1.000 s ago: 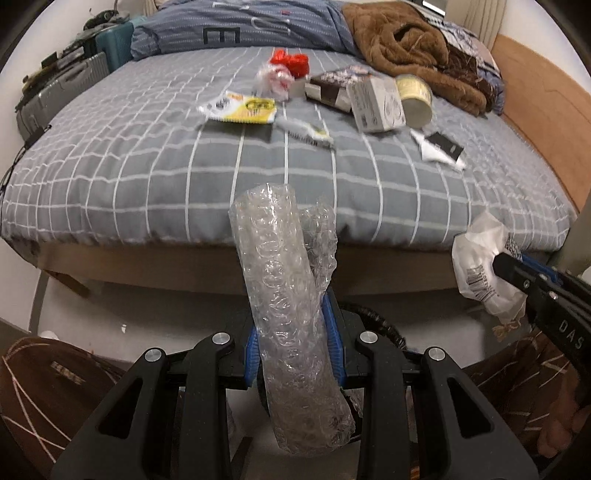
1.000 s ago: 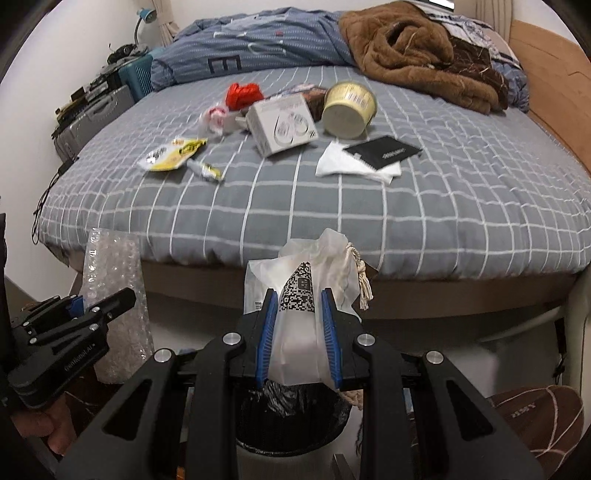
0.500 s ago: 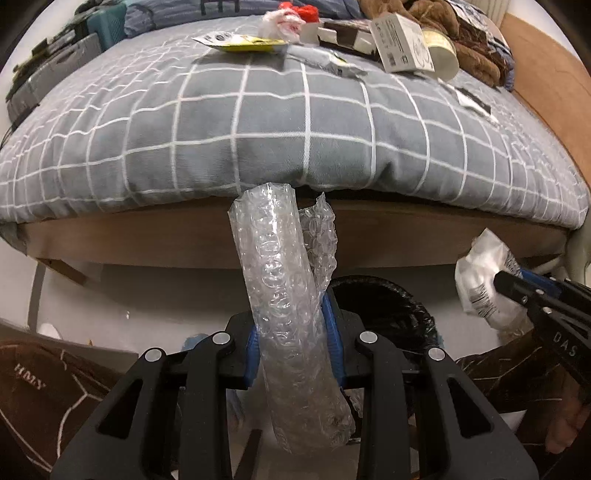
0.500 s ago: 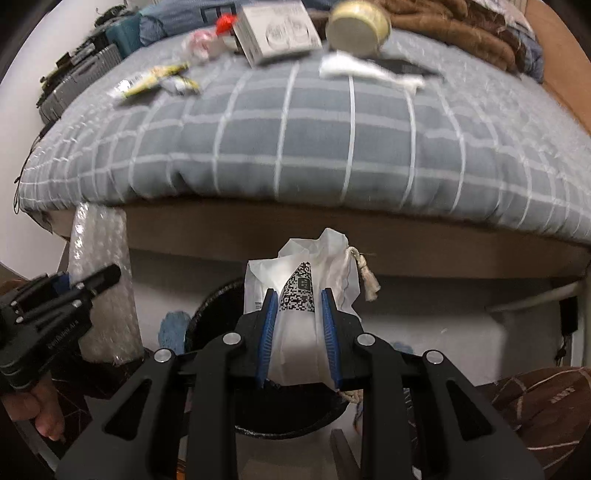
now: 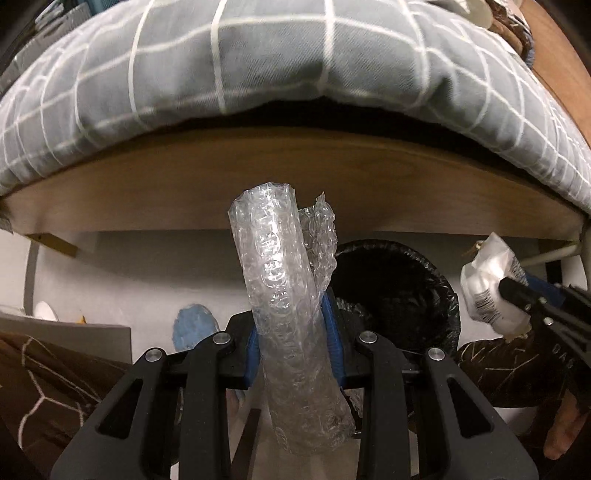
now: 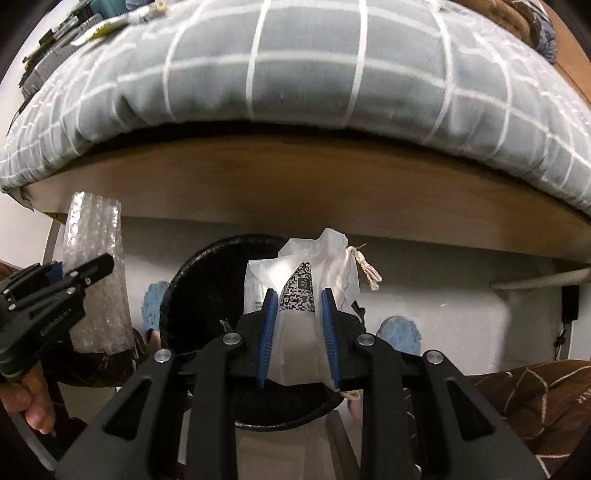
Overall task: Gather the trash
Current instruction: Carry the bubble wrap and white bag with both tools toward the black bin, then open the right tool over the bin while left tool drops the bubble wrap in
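Note:
My left gripper (image 5: 291,332) is shut on a roll of clear bubble wrap (image 5: 284,288) that stands up between the blue pads. It also shows in the right wrist view (image 6: 98,280). My right gripper (image 6: 298,314) is shut on a white drawstring pouch with a QR label (image 6: 301,280), held over the near rim of a black-lined trash bin (image 6: 192,295). In the left wrist view the bin (image 5: 399,291) sits just right of the bubble wrap, and the pouch (image 5: 487,284) hangs at its right.
The wooden bed frame (image 5: 295,177) and the grey checked duvet (image 5: 258,59) overhang just beyond the bin. Blue slippers (image 6: 400,332) lie on the pale floor. Brown patterned fabric (image 6: 535,398) fills the lower corners. Some litter (image 6: 110,26) shows on the bed's far edge.
Both grippers have dropped from bed height down toward the floor. The bed top has slid out of sight and the bin has come into view below both held items.

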